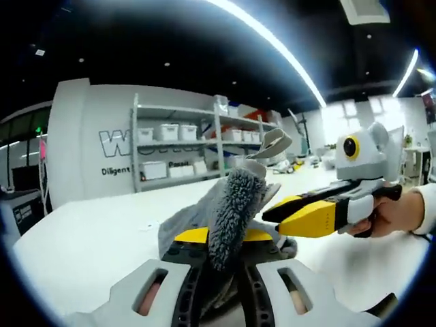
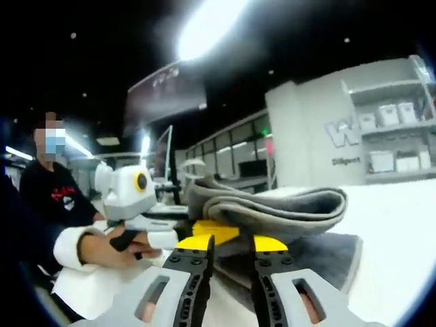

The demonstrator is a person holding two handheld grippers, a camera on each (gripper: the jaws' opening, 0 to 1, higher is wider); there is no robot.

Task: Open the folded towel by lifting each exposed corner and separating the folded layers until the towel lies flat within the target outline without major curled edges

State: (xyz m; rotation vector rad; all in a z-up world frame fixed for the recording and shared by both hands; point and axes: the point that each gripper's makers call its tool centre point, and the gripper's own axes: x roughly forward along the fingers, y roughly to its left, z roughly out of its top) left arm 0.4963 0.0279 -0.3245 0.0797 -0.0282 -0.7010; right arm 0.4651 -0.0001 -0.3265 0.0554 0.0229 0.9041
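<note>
Rising from the white table [image 1: 82, 238], the grey towel [image 1: 228, 211] stands with its folded edge upright between the left gripper [image 1: 221, 262], whose jaws are clamped narrow on it. Beside the towel, the right gripper [image 1: 306, 214] grips a layer from the side; in its own view the towel's folds run level above its yellow-tipped jaws.

The towel [image 1: 228, 208] is grey cloth, shaggy and rough on its fuzzy pile side, flatter and matt along its folded layers [image 2: 272, 208]. The left gripper [image 1: 218, 253] and right gripper [image 2: 231, 248] look like hard plastic: matt light grey bodies, black inner edges, smooth yellow tips. The table [image 1: 88, 245] is smooth, white and matt. On the far shelves [image 1: 184, 146] stand pale plastic bins.
</note>
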